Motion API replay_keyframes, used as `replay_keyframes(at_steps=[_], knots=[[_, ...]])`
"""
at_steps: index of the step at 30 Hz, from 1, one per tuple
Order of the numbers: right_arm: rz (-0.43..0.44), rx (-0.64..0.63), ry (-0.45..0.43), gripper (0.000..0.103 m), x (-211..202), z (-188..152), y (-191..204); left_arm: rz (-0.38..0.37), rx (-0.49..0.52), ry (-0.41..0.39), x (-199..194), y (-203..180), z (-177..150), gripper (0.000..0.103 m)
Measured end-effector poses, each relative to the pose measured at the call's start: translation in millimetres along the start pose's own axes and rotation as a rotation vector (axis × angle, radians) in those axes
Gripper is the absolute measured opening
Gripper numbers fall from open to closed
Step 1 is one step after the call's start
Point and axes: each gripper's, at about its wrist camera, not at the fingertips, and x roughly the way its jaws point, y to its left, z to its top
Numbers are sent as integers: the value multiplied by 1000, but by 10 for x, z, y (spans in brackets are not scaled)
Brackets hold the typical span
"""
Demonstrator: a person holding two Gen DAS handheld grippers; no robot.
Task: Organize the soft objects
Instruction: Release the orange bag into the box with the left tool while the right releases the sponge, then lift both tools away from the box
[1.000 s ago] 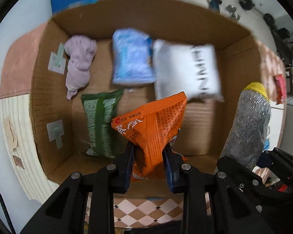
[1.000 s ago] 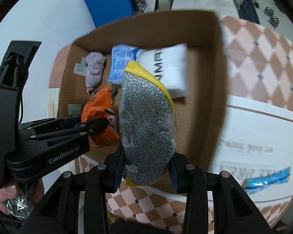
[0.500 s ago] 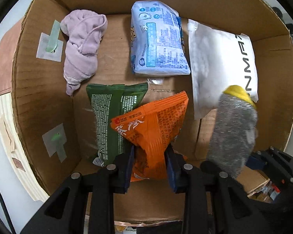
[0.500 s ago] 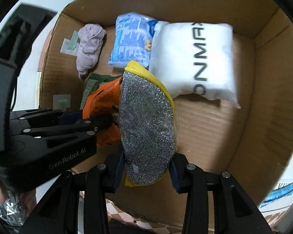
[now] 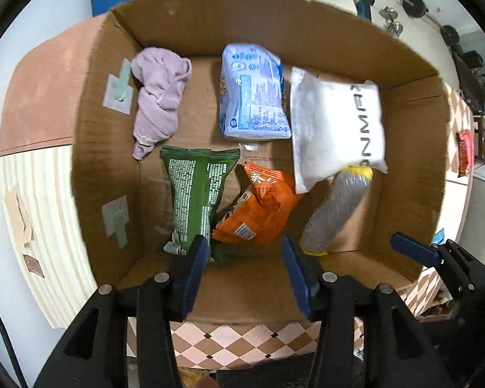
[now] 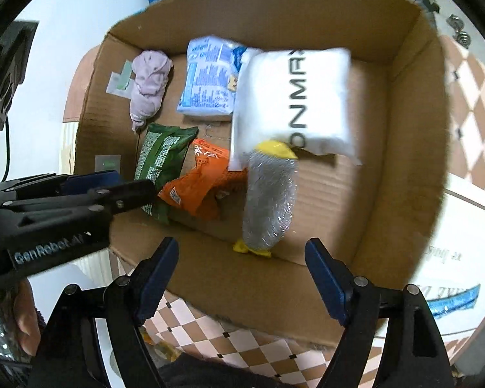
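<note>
A cardboard box [image 5: 210, 278] [image 6: 404, 194] holds soft things. An orange snack bag [image 5: 258, 213] [image 6: 200, 187] lies on its floor beside a green bag [image 5: 197, 200] [image 6: 161, 158]. A silver scouring sponge with yellow ends [image 5: 336, 210] [image 6: 270, 200] lies to its right, its far end at a white packet [image 5: 336, 126] [image 6: 294, 100]. A blue wipes pack [image 5: 252, 93] [image 6: 210, 77] and a lilac cloth [image 5: 158, 97] [image 6: 148, 84] lie at the back. My left gripper [image 5: 244, 268] is open and empty above the near wall. My right gripper [image 6: 242, 271] is open and empty too.
The box stands on a checkered brown and pink cloth [image 5: 242, 339] [image 6: 242, 339]. The left gripper's body [image 6: 58, 207] shows at the left of the right wrist view. A red packet [image 5: 464, 152] lies on a white surface beyond the box's right wall.
Both grippers have opened and pulled back above the near wall. The orange bag and the sponge have dropped onto the box floor.
</note>
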Motion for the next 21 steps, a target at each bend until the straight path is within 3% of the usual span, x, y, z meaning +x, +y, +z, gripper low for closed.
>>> replay_keyframes(at_steps=[4,6,9,16,17,19,21], knots=[[-49,6,-53,84,-187,-142,-41,3,-20,-82,-245,1,-156,47],[-78,16,-90,93,-303,-245,-71,21,-28,-146,-376,-10,-324,47],[-125,21,-143,94,-430,-401,-27,65,-31,-233,-531,-37,-564,47],[-177,65,-269,101,-778,-775,31,111,-48,-369,-682,-103,-925,47],[-178,68,-284,101,-830,-824,42,113,-46,-379,-680,-112,-956,49],[-174,72,-310,101,-900,-895,58,121,-40,-406,-707,-132,-1031,64],[-191,70,-342,103,-969,-974,92,152,-26,-436,-758,-158,-1107,88]])
